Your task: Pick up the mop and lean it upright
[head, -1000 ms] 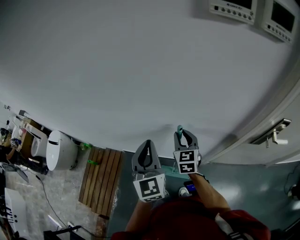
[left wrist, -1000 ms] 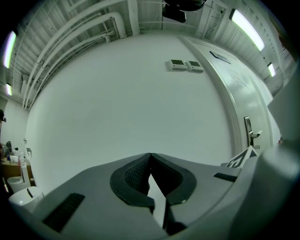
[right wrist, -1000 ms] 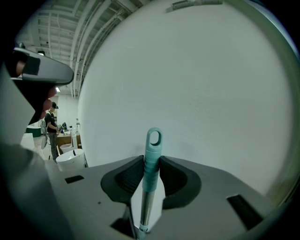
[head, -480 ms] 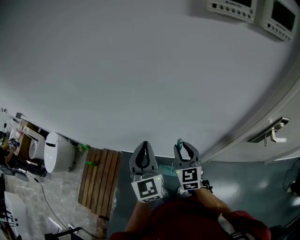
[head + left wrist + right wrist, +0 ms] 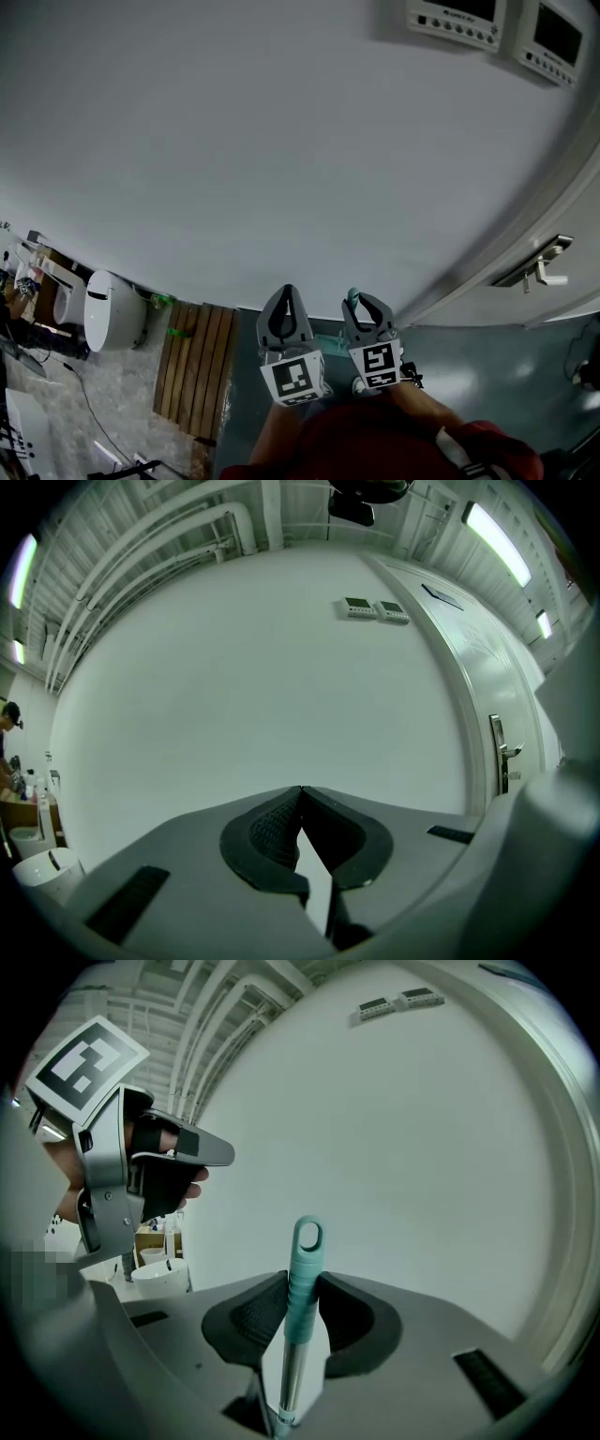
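Right gripper clamps the teal-capped metal mop handle, upright at frame centre. Left gripper is pinched together, empty. Both have drifted slightly left along the white wall, so the lean looks close and release remains.
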